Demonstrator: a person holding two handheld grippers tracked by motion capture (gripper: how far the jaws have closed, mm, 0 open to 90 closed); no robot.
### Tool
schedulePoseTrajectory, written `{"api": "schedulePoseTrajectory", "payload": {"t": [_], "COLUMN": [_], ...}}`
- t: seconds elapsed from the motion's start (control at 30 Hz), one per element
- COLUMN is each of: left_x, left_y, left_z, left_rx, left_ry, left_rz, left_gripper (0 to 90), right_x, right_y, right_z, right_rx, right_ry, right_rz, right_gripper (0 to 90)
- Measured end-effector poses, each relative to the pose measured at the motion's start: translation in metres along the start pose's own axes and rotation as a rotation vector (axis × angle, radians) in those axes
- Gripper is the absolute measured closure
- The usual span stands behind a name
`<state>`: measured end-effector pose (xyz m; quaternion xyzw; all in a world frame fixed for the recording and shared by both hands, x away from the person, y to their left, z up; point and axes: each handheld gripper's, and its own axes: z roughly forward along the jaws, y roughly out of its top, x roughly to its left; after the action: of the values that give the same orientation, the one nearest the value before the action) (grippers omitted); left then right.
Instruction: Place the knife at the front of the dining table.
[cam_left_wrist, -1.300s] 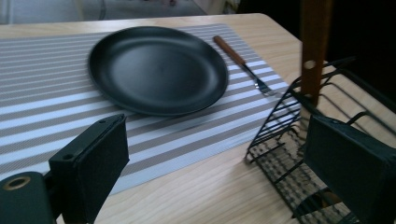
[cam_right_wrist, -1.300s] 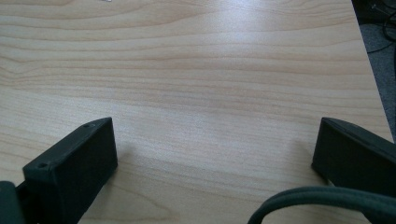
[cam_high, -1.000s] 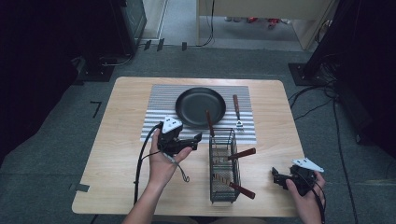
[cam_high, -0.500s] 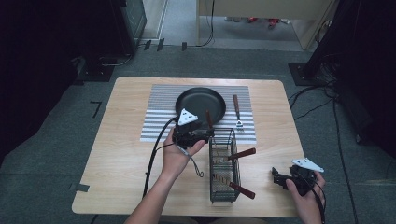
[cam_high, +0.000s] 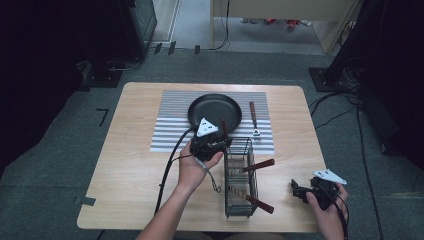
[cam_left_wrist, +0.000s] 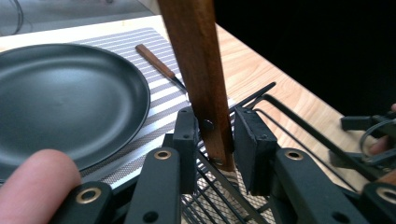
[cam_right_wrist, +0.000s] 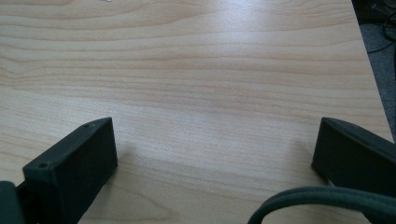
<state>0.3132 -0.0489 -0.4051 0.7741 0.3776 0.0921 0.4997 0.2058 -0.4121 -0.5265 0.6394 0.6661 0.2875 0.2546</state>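
Observation:
A wire basket (cam_high: 240, 175) stands on the table with several wooden-handled utensils in it. One wooden handle (cam_high: 223, 127) sticks up at the basket's far left corner. My left gripper (cam_high: 226, 142) is at that corner. Its jaws have just been closing, and in the left gripper view the pads (cam_left_wrist: 187, 140) press on both sides of that handle (cam_left_wrist: 196, 56), so my left gripper (cam_left_wrist: 215, 142) is shut on it. My right gripper (cam_high: 297, 190) rests low at the table's near right, open, with bare wood between the jaws of my right gripper (cam_right_wrist: 215, 154).
A black pan (cam_high: 215, 110) lies on a striped mat (cam_high: 170, 125) behind the basket, and a wooden-handled fork (cam_high: 253, 117) lies on the mat to its right. Two more handles (cam_high: 260, 165) jut from the basket's right side.
My left hand has moved right from the open table to the basket's far left corner, and its jaws have closed on the upright wooden handle. The right hand has stayed put.

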Motion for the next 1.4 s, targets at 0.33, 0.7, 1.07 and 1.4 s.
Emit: {"api": "schedulePoseTrajectory", "payload": {"t": [0.33, 0.7, 1.07, 1.4], "left_x": [0.001, 0.002, 0.011, 0.029], "left_y": [0.008, 0.023, 0.034, 0.029], "left_z": [-0.023, -0.054, -0.093, -0.124], "left_rx": [-0.067, -0.186, -0.305, -0.345], "left_ry": [-0.035, -0.063, -0.086, 0.014], "left_rz": [-0.017, -0.041, -0.081, -0.08], "left_gripper": [77.2, 77.3, 77.3, 77.3], "right_x": [0.0, 0.0, 0.0, 0.0], "right_y": [0.0, 0.0, 0.0, 0.0], "right_z": [0.0, 0.0, 0.0, 0.0], "right_rx": [-0.002, 0.0, -0.002, -0.001], "right_ry": [0.0, 0.0, 0.0, 0.0], "right_rz": [-0.002, -0.002, -0.003, -0.002], "right_gripper": [0.0, 0.0, 0.0, 0.0]}}
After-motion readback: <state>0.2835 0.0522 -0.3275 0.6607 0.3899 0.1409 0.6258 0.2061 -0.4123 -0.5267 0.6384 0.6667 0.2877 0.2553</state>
